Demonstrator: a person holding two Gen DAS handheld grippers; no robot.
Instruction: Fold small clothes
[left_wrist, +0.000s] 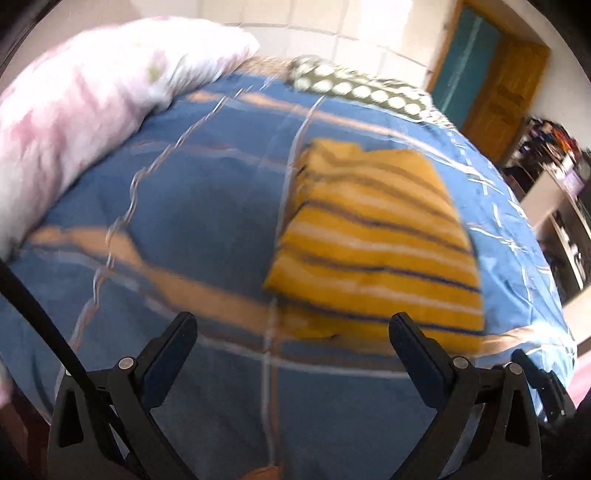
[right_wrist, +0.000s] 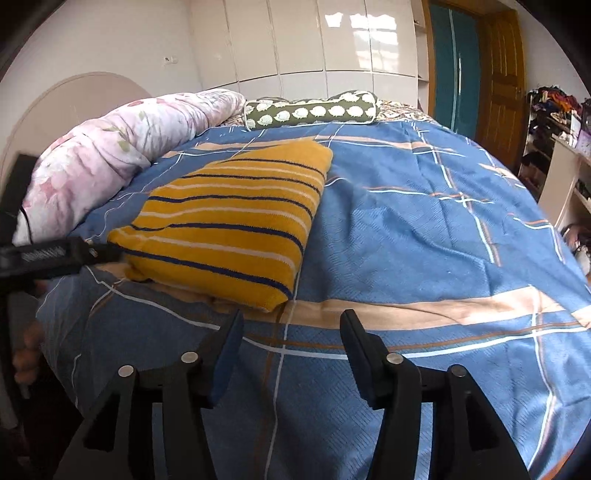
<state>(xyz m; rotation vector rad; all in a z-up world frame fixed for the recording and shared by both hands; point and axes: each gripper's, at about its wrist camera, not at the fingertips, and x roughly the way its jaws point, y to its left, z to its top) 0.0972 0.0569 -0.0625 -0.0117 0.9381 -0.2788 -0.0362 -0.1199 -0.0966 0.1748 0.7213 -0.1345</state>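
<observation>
A yellow garment (left_wrist: 373, 243) with dark blue and white stripes lies folded into a thick packet on the blue plaid bedspread (left_wrist: 184, 206). My left gripper (left_wrist: 291, 325) hangs just short of its near edge, jaws wide open and empty; this view is blurred. In the right wrist view the same garment (right_wrist: 229, 221) lies ahead and to the left. My right gripper (right_wrist: 291, 319) is open just before its near corner, with only bedspread (right_wrist: 406, 240) between the fingers. The left gripper's black body (right_wrist: 55, 254) shows at the garment's left corner.
A rolled pink floral quilt (right_wrist: 110, 147) runs along the bed's left side. A green bolster with white spots (right_wrist: 310, 110) lies at the far end. White wardrobes, a wooden door (right_wrist: 502, 81) and cluttered shelves (right_wrist: 554, 122) stand beyond the bed on the right.
</observation>
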